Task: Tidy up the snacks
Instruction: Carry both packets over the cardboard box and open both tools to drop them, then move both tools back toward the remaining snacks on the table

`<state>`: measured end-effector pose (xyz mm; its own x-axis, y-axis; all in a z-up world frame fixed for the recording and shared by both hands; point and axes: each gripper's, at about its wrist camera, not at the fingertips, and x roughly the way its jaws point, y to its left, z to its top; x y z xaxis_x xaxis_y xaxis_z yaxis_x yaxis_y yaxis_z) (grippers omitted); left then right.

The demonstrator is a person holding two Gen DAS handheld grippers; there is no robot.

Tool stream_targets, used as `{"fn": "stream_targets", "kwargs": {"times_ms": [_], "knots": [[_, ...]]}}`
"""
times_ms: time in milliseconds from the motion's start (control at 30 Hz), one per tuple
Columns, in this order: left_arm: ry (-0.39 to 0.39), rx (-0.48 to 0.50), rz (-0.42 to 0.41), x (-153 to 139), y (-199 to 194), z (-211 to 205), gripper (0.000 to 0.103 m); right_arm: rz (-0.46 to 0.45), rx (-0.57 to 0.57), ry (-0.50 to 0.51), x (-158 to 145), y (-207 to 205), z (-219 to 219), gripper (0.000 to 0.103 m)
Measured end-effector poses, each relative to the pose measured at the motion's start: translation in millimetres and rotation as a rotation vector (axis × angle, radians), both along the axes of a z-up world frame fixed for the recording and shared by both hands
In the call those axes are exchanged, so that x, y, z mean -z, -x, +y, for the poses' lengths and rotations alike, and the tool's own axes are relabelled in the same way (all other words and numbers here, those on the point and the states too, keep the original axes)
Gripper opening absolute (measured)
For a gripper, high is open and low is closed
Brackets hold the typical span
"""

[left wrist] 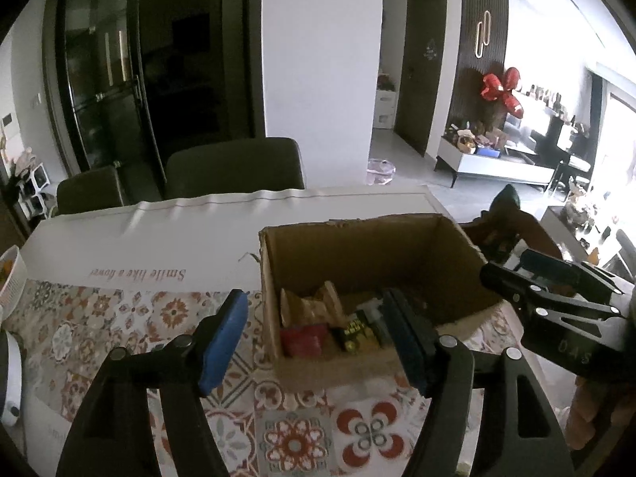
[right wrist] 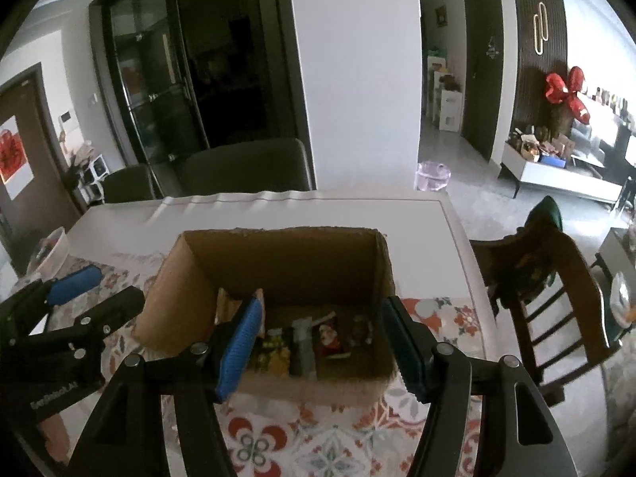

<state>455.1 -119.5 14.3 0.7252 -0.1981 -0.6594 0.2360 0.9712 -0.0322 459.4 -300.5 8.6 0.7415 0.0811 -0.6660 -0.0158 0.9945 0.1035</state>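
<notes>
An open cardboard box point(left wrist: 357, 246) stands on the patterned tablecloth; it also shows in the right wrist view point(right wrist: 278, 262). Inside lie several snack packs: a tan pack point(left wrist: 314, 306), a red pack point(left wrist: 304, 340), a yellow-black pack point(left wrist: 353, 332), and in the right wrist view a red Santa pack point(right wrist: 330, 338) and a grey pack point(right wrist: 304, 342). My left gripper point(left wrist: 318, 338) is open and empty at the box's near left corner. My right gripper point(right wrist: 322, 346) is open and empty over the box's near wall. Each gripper shows in the other's view: right point(left wrist: 556, 298), left point(right wrist: 71, 310).
The table point(right wrist: 417, 214) has a white cloth at the back and a floral cloth point(left wrist: 294, 433) in front. Two dark chairs point(left wrist: 234, 167) stand behind the table, a wooden chair point(right wrist: 556, 290) to the right. A white basket point(left wrist: 10, 274) sits at the left edge.
</notes>
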Motion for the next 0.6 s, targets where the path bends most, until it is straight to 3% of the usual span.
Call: {"fn": "stream_targets", "kwargs": {"times_ms": [333,600], "knots": [[-0.027,0.01,-0.047,-24.6,55.0,5.9,0.07,-0.034,0.003,0.009,-20.8,54.9,5.4,0.064],[-0.031,0.004,-0.056,-26.4,93.1,15.2,0.07,-0.023,0.001,0.025,-20.2,94.6,11.3,0.064]]}}
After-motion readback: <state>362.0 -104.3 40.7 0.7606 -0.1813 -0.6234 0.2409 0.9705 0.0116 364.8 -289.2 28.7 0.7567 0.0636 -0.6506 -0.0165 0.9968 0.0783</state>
